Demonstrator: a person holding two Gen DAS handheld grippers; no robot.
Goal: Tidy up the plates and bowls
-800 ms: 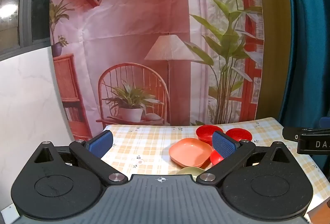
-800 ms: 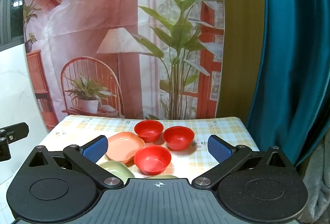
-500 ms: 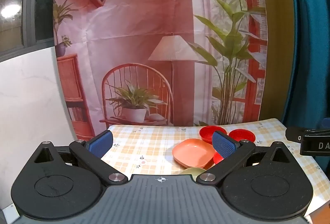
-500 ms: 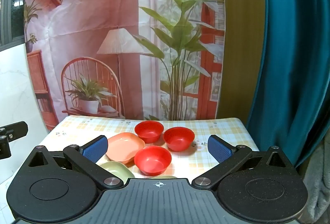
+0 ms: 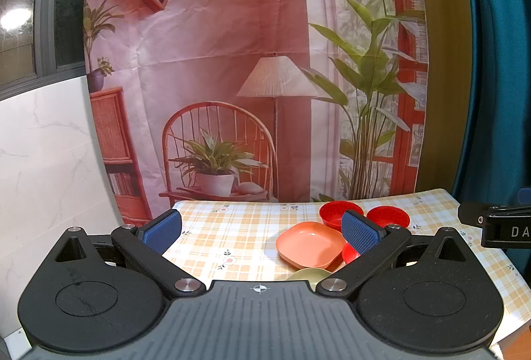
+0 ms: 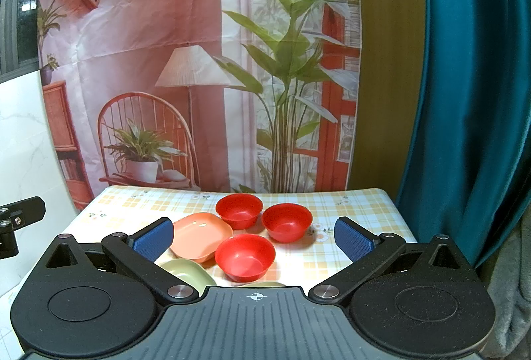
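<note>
Both claws, left claw (image 5: 262,232) and right claw (image 6: 254,239), spread, empty. Risk: nearest red bowl (image 6: 245,257) touches orange plate (image 6: 201,235); careless grasping could shove it.

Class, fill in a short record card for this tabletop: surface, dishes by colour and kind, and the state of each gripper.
Surface: table with checked cloth
Red bowls: three, at
Orange plate: one, left of the bowls
Green plate: one, partly hidden by the gripper
Left gripper: open, empty
Right gripper: open, empty
</note>
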